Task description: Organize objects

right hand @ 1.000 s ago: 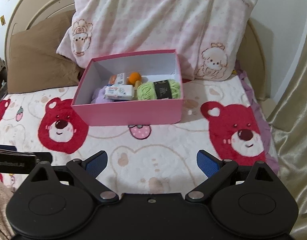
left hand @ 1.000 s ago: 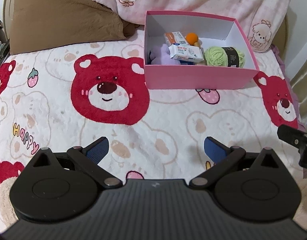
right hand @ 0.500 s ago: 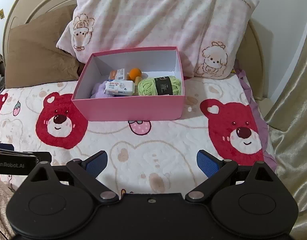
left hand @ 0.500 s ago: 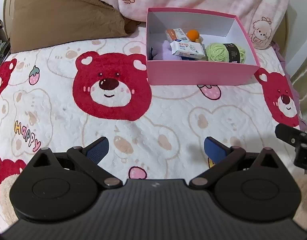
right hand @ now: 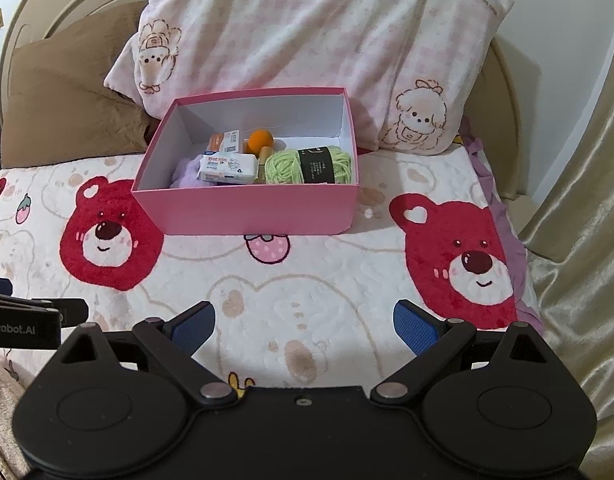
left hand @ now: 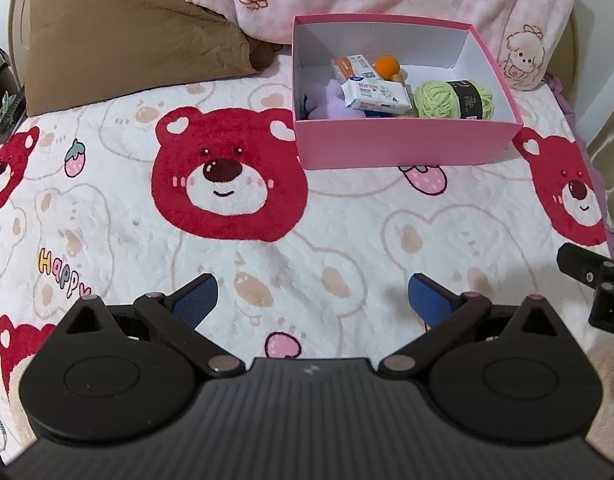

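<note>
Pink box point(left hand: 403, 148) is the landmark for everything on this bed: it sits open-topped on the bear-print blanket point(left hand: 347, 232), just in front of the pink checked pillow point(right hand: 307, 40), with the brown pillow point(left hand: 127, 28) off to its left. Its long axis runs left to right across both views, so its long front wall faces the tongs.

From the left gripper point(left hand: 311, 300) the box lies ahead and to the right; from the right gripper point(right hand: 303, 324) it lies ahead and slightly left. Neither is clearly nearer. Both are well apart from it, low over the blanket, with a bare stretch between. Each has its blue pads spread wide and holds nothing.

Inside the box, the green yarn skein point(right hand: 309, 166) with its dark band lies against the front wall at the right end. A white wipes packet point(right hand: 227, 168) lies left of the yarn, partly over a lilac soft item point(left hand: 331, 98). Behind the packet sit an orange-and-white carton point(left hand: 353, 66) and an orange ball point(right hand: 260, 140). A small tan piece beside the ball is too hidden to name.

No loose object shows on the blanket around the box, so the sorting looks finished or nearly so.
</note>
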Demonstrator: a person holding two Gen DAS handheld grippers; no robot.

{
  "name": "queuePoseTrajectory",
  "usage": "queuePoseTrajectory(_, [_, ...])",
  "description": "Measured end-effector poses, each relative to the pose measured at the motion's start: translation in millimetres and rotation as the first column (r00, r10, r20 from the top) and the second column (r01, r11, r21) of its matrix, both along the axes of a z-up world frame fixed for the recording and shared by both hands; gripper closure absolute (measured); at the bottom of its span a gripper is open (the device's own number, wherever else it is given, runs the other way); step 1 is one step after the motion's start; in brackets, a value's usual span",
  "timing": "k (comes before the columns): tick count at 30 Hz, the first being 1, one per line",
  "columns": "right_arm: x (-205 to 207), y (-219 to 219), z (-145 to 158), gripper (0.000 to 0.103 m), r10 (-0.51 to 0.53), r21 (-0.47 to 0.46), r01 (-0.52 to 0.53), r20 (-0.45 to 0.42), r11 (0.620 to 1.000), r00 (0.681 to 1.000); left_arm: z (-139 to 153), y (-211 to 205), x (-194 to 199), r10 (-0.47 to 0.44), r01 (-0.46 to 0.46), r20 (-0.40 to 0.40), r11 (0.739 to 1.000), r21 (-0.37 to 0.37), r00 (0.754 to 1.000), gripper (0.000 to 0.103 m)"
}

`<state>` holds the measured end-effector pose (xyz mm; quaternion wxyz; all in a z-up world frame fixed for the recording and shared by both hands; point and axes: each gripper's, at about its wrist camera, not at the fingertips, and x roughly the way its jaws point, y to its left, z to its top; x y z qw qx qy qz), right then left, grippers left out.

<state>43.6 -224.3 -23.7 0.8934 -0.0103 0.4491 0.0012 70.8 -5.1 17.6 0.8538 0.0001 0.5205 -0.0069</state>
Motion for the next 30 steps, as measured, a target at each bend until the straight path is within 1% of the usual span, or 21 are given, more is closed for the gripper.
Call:
queuePoseTrajectory(11, [-0.8,-6.1,-1.6,0.005,-0.018,-0.017,0.018,0.000,1.000,1.000,-0.1,-0.6,-0.9,0.000,0.000,0.002,1.000,0.013,1.000,0.000])
queuePoseTrajectory(17, [-1.8,-6.0,-1.3,0.005,-0.026,-0.016,0.026,-0.001,1.000,1.000,2.2,-1.7,-0.8,0.005,-0.005,-0.002,1.000,-0.023,1.000,0.000])
queuePoseTrajectory(30, [-3.6,-11.4,-0.1,0.005,-0.023,-0.020,0.023,0.005,1.000,1.000,3.7,-4.3,-4.1,-0.008,0.008,0.011,1.000,0.003,1.000,0.000])
